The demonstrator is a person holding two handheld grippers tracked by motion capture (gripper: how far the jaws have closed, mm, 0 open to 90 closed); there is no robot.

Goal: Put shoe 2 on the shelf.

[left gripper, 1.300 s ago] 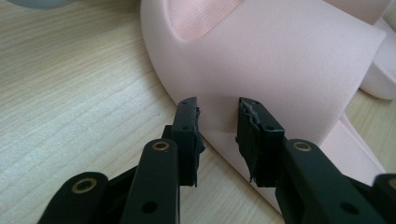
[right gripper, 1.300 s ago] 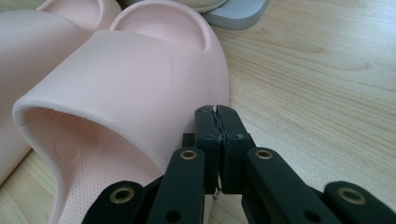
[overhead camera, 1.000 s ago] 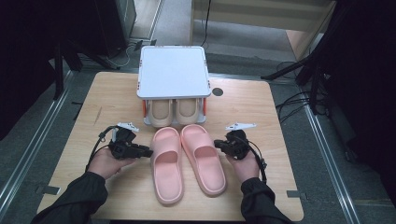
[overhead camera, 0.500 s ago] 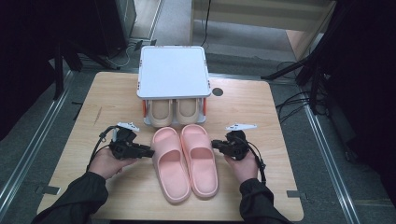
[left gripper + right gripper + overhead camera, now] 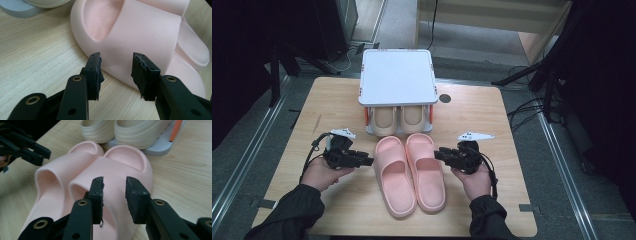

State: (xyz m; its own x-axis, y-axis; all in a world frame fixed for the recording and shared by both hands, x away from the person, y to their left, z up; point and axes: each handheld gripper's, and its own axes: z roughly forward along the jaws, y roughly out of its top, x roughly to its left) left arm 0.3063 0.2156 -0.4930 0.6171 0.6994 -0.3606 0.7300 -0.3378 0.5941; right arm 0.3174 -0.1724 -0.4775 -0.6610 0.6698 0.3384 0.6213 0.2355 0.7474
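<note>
- Left gripper (image 5: 368, 161): just left of the pair of pink foam slide slippers (image 5: 411, 172), jaws spread and just been opening, nothing between them.
- The slippers lie side by side on the wooden table (image 5: 492, 120).
- Right gripper (image 5: 438, 152): just right of them, jaws apart, just been opening, pinching nothing.

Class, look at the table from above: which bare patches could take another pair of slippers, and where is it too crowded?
Bare wood lies left of the white rack and right of it, out to the table edges. The middle is crowded: pink slippers sit toe-to-toe with the beige slippers, flanked by both hand-held grippers.
</note>
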